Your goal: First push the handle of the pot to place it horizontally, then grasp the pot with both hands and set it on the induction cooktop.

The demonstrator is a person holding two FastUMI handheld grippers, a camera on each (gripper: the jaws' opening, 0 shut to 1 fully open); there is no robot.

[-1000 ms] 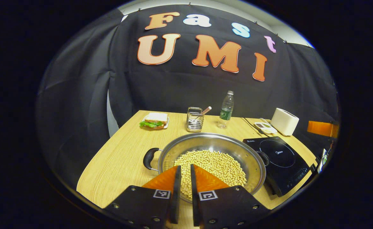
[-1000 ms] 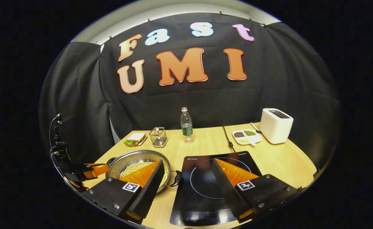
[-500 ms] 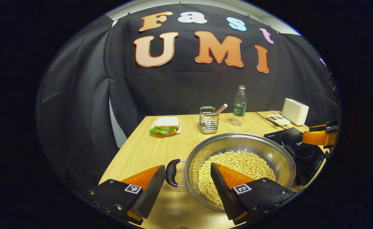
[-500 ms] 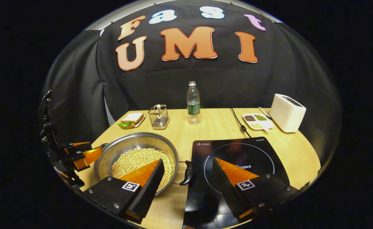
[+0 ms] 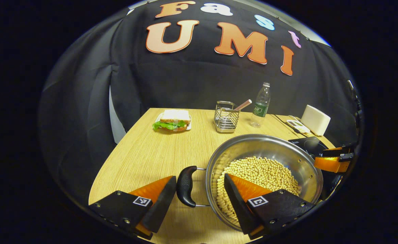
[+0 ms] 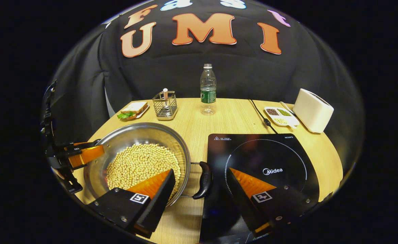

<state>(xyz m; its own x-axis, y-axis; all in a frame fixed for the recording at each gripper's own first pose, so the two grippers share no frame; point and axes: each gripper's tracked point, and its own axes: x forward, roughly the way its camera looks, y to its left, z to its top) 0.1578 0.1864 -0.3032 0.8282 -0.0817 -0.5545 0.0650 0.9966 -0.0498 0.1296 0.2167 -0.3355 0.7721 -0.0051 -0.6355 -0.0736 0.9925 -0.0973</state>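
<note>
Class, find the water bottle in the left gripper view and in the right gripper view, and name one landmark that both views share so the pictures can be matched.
Left gripper view: the water bottle stands at the table's far edge, right of centre, just right of the wire utensil holder.
Right gripper view: the bottle stands at the far edge, near the centre, again right of the holder.
Shared landmark: the wire utensil holder.

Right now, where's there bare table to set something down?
Bare table lies left of the pot, in front of the sandwich. Another patch lies between the bottle, pot and cooktop. The far right corner is crowded by the toaster and dish.
</note>
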